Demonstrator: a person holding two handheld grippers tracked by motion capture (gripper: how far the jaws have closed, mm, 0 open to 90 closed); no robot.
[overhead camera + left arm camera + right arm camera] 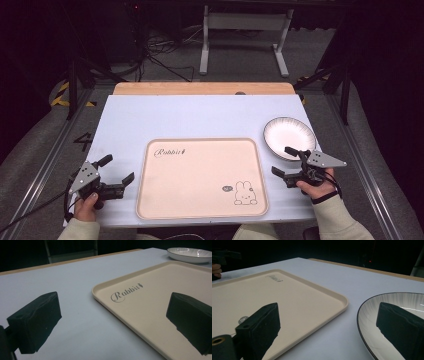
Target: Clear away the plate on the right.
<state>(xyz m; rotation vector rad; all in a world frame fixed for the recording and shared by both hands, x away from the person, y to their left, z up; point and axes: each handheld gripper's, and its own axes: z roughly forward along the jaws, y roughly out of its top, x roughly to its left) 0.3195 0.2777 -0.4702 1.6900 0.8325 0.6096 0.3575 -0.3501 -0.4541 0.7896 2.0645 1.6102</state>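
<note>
Two grippers, both with jaws spread wide and holding nothing; my left gripper [119, 169] hovers low over the pale blue table [125, 125], with the beige tray [202, 178] just beside its right jaw; my right gripper [283, 161] sits at the tray's other side, its far jaw over the near rim of the white plate [289, 136]; the plate lies just ahead of it, apart from the tray.

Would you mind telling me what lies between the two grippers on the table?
The beige tray printed with a rabbit lies between the left gripper and the right gripper, as the high view shows; nothing rests on it.
</note>
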